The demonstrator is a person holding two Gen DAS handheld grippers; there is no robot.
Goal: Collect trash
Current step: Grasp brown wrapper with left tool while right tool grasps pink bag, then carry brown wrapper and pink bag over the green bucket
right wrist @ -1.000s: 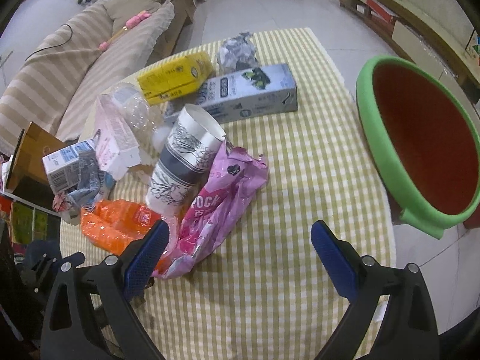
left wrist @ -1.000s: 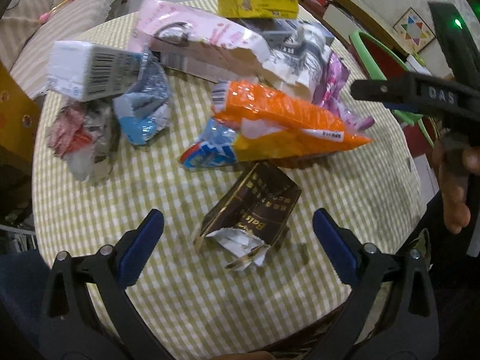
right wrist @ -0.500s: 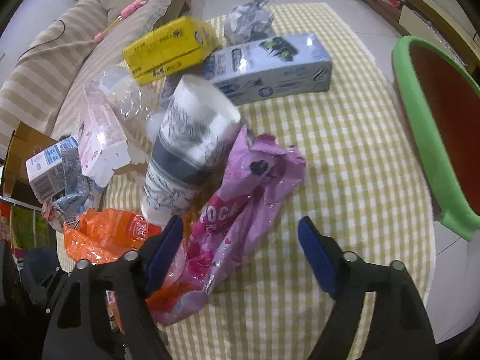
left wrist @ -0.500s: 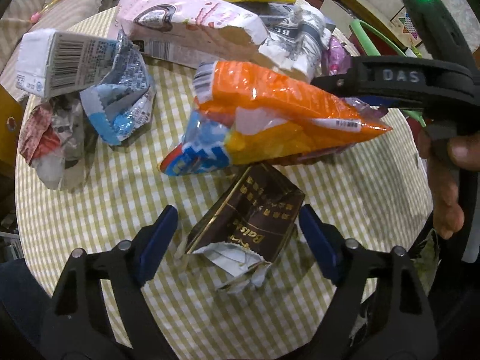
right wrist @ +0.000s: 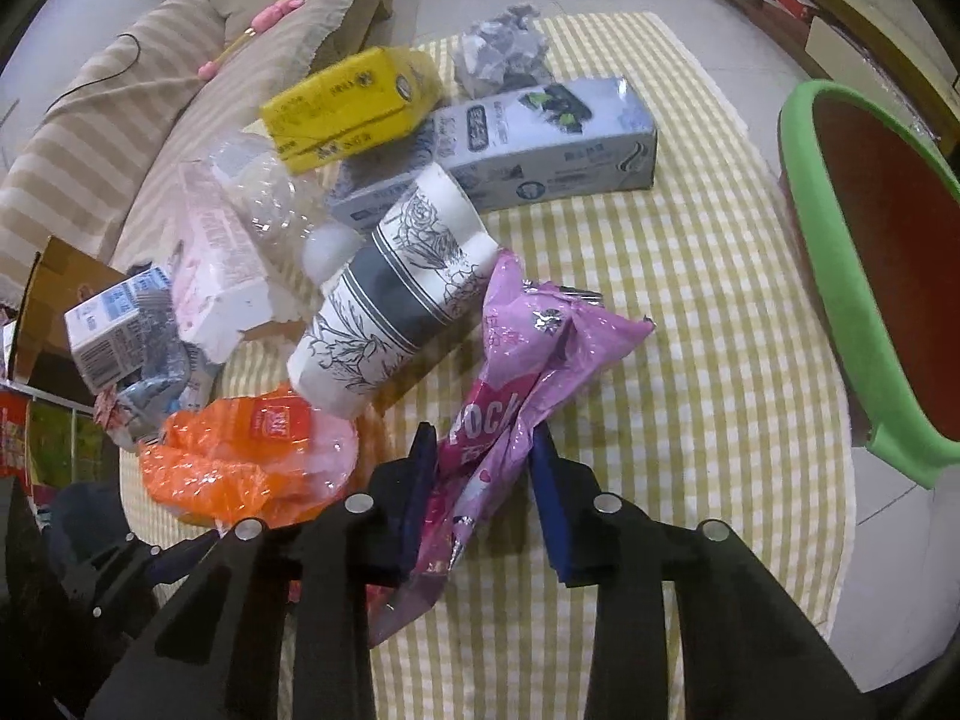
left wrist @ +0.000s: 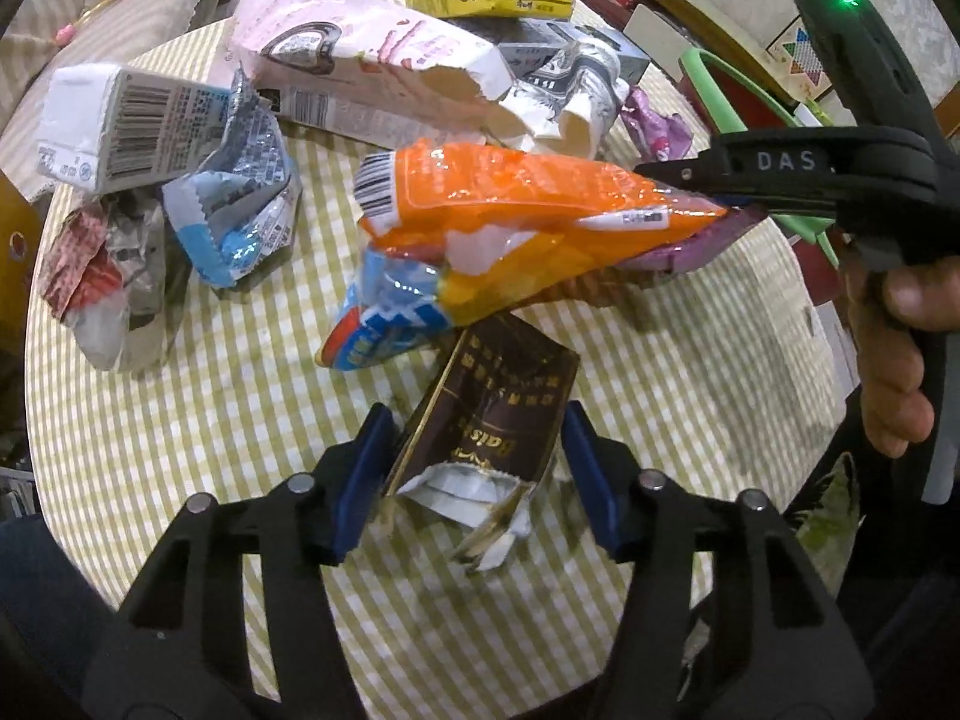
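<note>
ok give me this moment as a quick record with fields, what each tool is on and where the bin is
left tool: pads on either side of the brown wrapper, closing on it; contact unclear
right tool: pads flanking the pink wrapper; grip unclear
orange bag: beside the right tool, overlapping the pink wrapper
paper cup: lying on its side, against the pink wrapper
surface: checked tablecloth
bin: green-rimmed tub, off the table's right edge

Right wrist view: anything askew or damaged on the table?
Yes. The floral paper cup lies tipped on its side, leaning on the grey carton. The pink box has a ragged, torn-open end. The pink wrapper is crumpled between the right gripper fingers. No spill shows.
</note>
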